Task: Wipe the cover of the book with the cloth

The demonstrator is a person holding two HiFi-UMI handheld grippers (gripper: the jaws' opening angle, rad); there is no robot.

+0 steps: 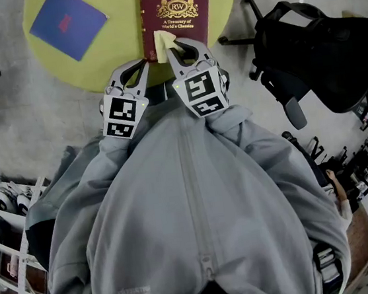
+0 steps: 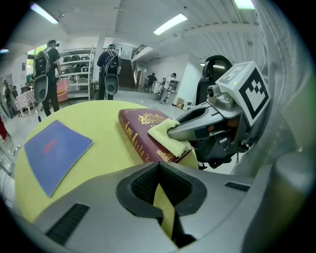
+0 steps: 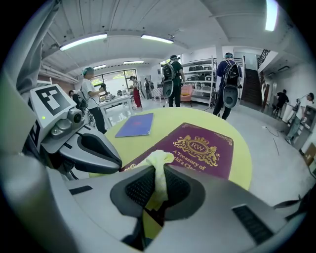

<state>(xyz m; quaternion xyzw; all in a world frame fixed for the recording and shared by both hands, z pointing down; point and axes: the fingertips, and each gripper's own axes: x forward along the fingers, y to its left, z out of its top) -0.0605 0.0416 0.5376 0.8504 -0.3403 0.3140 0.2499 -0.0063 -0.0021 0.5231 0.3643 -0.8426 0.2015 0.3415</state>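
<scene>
**Cloth held on the near edge of the book**

In the head view, a maroon hardcover book with gold print is seen lying flat on the near right part of a round yellow-green table. A thin blue booklet lies well apart on the left. A pale yellow cloth is laid on the book's near edge by the right gripper. The left gripper is held just beside it.

In the left gripper view, the jaws are seen brought together, with nothing between them.

In the right gripper view, the cloth is pinched between the jaws, and its bunched end is rested on the cover.
</scene>
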